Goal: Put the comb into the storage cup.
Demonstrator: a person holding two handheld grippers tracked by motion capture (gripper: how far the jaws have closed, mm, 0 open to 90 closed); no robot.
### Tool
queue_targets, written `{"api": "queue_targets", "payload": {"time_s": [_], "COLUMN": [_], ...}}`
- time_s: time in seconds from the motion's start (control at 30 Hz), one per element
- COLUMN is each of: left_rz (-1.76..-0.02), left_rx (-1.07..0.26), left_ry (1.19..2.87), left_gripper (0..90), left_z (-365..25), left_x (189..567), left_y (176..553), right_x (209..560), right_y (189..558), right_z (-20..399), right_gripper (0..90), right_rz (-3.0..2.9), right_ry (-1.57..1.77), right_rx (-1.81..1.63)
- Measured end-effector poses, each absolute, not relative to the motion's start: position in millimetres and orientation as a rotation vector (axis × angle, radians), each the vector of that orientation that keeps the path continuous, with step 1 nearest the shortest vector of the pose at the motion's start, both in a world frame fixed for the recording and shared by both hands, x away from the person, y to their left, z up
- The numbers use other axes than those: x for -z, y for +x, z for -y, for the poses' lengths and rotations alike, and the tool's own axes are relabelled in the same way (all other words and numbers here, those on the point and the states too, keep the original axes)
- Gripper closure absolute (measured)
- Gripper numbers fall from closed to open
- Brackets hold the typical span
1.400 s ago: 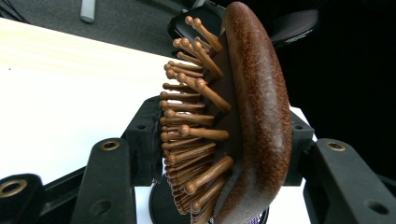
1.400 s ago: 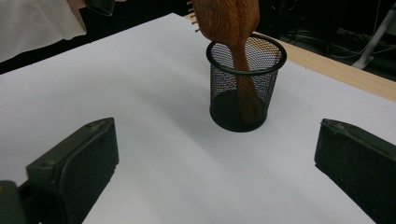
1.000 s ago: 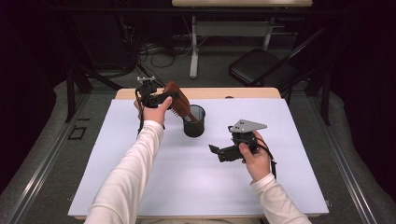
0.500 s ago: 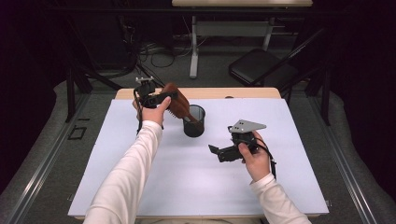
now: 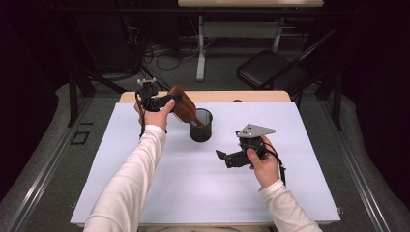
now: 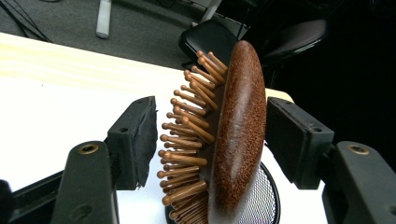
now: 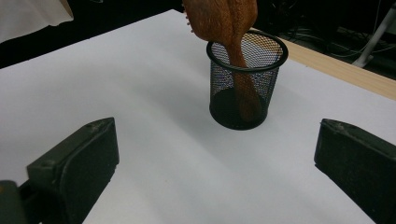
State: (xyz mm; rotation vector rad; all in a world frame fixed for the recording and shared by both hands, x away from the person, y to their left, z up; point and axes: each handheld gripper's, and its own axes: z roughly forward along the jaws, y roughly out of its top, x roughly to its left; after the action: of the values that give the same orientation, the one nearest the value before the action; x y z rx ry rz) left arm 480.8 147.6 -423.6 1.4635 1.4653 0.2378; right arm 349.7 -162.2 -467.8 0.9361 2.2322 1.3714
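Observation:
A brown wooden hairbrush [image 5: 183, 110] stands handle-down in a black mesh cup [image 5: 200, 125] and leans left. My left gripper [image 5: 169, 99] is around the brush head. In the left gripper view the brush [image 6: 238, 130] sits between the two pads [image 6: 140, 135], with a gap on the bristle side. These jaws have just been opening, and the left gripper [image 6: 210, 121] no longer presses on the brush. My right gripper [image 5: 222, 157] hovers open and holds nothing, to the right of the cup. From the right gripper [image 7: 219, 154], the cup [image 7: 245, 88] and brush [image 7: 224, 18] lie straight ahead.
A white sheet [image 5: 193, 193] covers the table, with a strip of bare wood [image 5: 232, 95] at the far edge. Beyond it are a black chair [image 5: 270, 70], a desk leg [image 5: 200, 53] and floor cables. Open sheet lies around the cup.
The left gripper's jaws have spread apart from the brush head. The brush now leans in the cup on its own. Neither hand has shifted.

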Motion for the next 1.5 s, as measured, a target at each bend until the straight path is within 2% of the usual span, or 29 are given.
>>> {"api": "queue_targets", "payload": {"time_s": [0.87,1.07,1.5], "left_rz": [-1.385,-1.318,-1.303], "left_rx": [-0.274,-0.343,-0.384], "left_ry": [1.484,1.541,1.564], "left_gripper": [35.5,34.3,35.0], "left_z": [-170,-177,-195], "left_x": [398,391,380], "left_y": [460,453,442], "right_x": [469,470,470], "right_y": [351,351,351], "right_z": [163,164,164], "right_gripper": [0.0,0.0,0.0], "right_rz": [-2.234,-2.233,-2.233], "right_ry": [0.946,0.947,0.948], "right_rx": [-1.356,-1.35,-1.35]}}
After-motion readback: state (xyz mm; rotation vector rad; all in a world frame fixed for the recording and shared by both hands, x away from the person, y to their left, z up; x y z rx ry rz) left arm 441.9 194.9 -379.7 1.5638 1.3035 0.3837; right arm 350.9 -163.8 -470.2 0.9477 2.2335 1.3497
